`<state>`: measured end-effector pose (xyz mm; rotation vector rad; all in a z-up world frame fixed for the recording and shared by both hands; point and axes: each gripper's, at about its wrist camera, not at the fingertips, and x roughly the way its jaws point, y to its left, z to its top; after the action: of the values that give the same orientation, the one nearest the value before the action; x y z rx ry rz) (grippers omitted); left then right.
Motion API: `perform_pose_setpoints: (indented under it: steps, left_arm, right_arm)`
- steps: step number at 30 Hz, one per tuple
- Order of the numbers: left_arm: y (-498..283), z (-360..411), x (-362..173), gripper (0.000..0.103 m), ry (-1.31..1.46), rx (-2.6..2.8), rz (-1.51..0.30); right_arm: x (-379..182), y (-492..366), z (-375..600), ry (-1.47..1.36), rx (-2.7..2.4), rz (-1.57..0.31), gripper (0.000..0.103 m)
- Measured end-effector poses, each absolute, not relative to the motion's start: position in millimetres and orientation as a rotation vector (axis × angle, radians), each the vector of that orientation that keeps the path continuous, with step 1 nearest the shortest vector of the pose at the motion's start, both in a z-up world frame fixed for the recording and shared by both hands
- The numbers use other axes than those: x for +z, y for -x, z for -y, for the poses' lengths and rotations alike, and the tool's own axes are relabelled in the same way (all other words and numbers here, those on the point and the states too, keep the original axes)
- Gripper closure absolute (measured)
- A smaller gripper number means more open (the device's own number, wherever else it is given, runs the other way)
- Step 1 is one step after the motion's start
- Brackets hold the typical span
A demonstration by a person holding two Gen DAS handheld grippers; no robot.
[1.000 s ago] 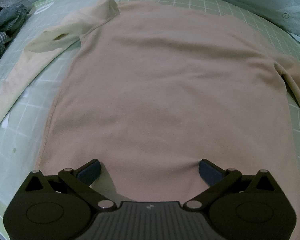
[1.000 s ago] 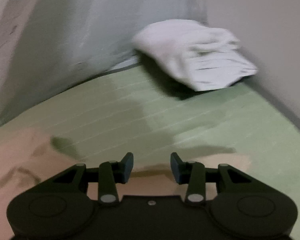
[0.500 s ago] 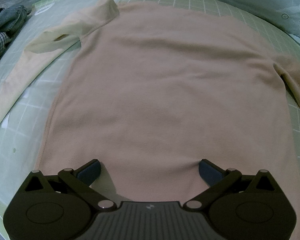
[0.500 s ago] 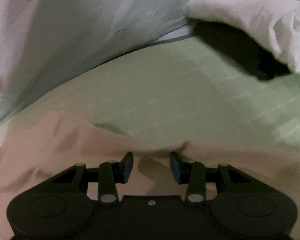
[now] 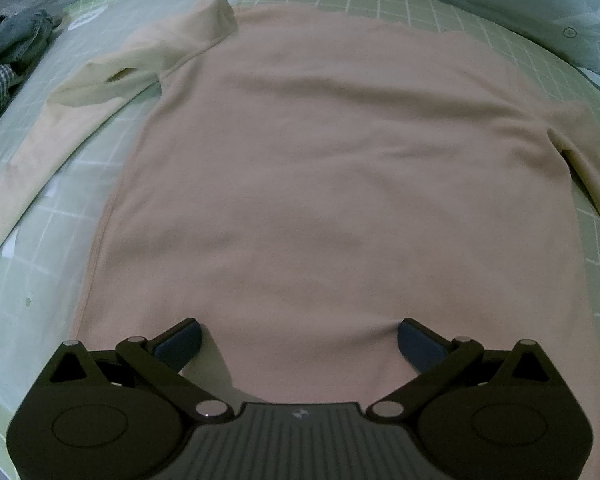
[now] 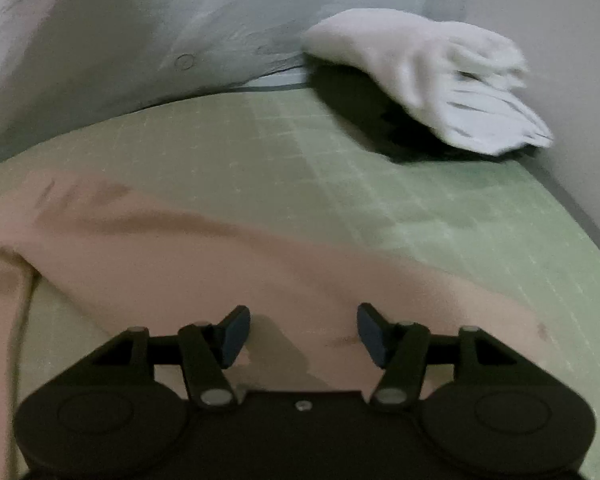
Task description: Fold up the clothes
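Note:
A peach long-sleeved top lies flat on a green gridded mat, collar at the far left, sleeves spread to both sides. My left gripper stands wide open over the top's near hem, its pads resting on the cloth with nothing pinched. In the right wrist view the top's sleeve runs across the mat. My right gripper hovers just above that sleeve, its jaws opening, the cloth lying below and between them without being pressed.
A folded white garment lies at the mat's far right corner by the wall. Denim and checked clothes are piled at the mat's far left edge. A grey-green sheet rises behind the mat.
The right gripper has dropped towards the sleeve and its jaws have spread wider. The white garment has shifted in its view. The left gripper and the top have not moved.

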<state>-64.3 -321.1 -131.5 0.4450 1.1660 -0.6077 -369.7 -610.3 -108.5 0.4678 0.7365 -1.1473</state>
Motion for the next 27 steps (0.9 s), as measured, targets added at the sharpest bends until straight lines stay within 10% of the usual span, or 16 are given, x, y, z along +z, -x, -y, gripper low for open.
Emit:
perform_pose_setpoints:
  steps: [7,27]
  left_arm:
    - [65.9,320.6,-131.3,0.0,-0.437,-0.595,-1.172]
    - [36.8,194.8,-79.6,0.007,-0.313,-0.715,-0.994]
  right_arm:
    - [-110.6,380.6,607.0,-0.487,-1.182,-0.744,0.02]
    - [-64.1,293.9,435.0,-0.316,-0.985,-0.762,0.008]
